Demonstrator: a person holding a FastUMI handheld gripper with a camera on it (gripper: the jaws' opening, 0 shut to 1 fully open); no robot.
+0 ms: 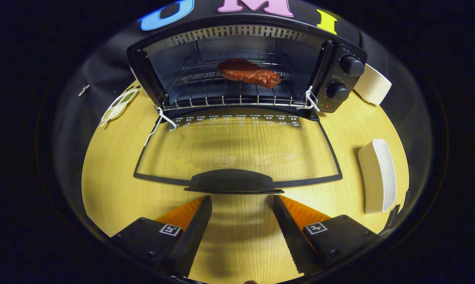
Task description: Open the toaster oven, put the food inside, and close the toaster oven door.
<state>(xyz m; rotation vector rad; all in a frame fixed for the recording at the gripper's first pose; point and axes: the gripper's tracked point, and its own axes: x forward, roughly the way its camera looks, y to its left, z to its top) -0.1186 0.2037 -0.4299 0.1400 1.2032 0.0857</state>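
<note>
A black toaster oven (340, 75) stands at the back of the yellow wooden table (111, 185). Its glass door (237, 150) lies folded down flat toward me, with the black handle (231, 181) at its near edge. A reddish-brown piece of meat (248, 72) lies on the wire rack (225, 98) inside the oven. My gripper (241, 201) is open, fingertips just short of the door handle and a little below it, with nothing between the fingers.
A white oblong dish (377, 175) sits on the table to the right of the door. Another white dish (373, 85) stands behind the oven's right side. A small plate with green bits (118, 104) lies left of the oven. White ties (162, 120) hang at the door hinges.
</note>
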